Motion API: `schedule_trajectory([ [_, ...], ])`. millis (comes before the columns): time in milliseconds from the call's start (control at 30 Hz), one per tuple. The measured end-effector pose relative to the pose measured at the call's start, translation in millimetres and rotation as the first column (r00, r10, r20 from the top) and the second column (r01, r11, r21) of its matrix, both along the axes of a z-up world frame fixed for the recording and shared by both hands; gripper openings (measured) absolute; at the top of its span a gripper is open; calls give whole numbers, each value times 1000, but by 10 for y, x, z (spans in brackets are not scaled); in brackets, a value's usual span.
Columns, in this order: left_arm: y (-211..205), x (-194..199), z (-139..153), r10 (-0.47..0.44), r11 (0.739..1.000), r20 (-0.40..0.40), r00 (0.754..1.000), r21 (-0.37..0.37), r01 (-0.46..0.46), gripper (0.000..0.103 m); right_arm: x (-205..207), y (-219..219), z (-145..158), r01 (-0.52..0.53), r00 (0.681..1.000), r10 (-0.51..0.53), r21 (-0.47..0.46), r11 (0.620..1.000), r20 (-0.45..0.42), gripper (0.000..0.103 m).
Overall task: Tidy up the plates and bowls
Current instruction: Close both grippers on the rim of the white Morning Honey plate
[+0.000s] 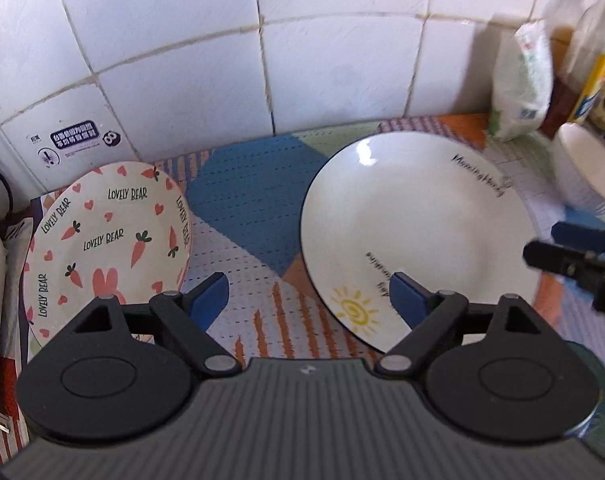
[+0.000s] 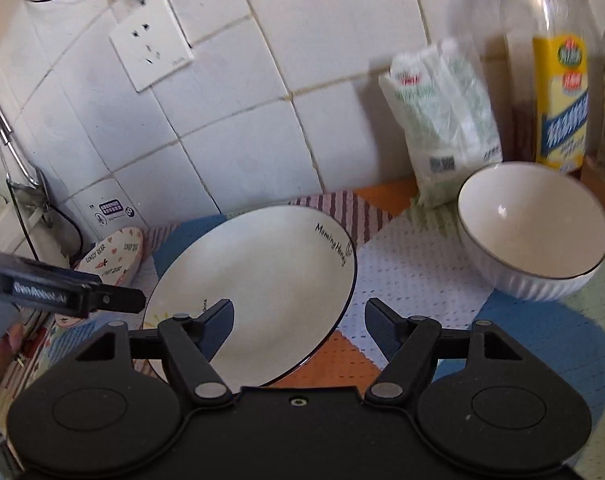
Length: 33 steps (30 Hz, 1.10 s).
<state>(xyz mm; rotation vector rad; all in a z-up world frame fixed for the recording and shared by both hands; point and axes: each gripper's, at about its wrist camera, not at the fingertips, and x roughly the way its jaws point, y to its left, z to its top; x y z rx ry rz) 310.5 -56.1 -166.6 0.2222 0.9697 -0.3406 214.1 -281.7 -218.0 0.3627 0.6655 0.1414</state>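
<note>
White glazed ceramic dominates: a large round white plate with a thin dark rim and a yellow sun drawing (image 1: 414,236) lies flat on a patchwork-patterned mat covering the worktop (image 1: 246,216), against a white tiled wall. Left of it, well apart, a cream plate printed with carrots and hearts (image 1: 106,240) sits tilted, one edge raised. Right of the white plate stands a white ribbed bowl (image 2: 534,236), upright and empty.

Both tools hover low, each with jaws spread wide and holding nothing: the left gripper (image 1: 308,300) over the gap between the plates, the right gripper (image 2: 298,328) at the white plate's near edge, probably ready to lift it.

Behind the bowl, a white-and-green packet (image 2: 446,120) and a clear bottle with a yellow label (image 2: 558,92) crowd the wall, likely limiting reach there.
</note>
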Motion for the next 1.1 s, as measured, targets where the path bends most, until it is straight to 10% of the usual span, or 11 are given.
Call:
schedule_trajectory([
  [300,-53,138,-134,-39,998,-58,998,-53,36,82,231,-37,-150,18,997,-13,59,998,-76,49],
  [500,-89,221,-227,-21,998,-95,995,-54,16,57,267,-158,-189,28,994,-23,52,998,-108,15],
  [833,-32,313,-284,-3,994,-202,979,-107,-20,26,316,-247,-222,119,973,-79,177,977,-218,12],
  [1100,119,397,-375,35,976,-261,965,-199,-90,26,365,-180,-281,104,974,-64,179,978,-216,19],
])
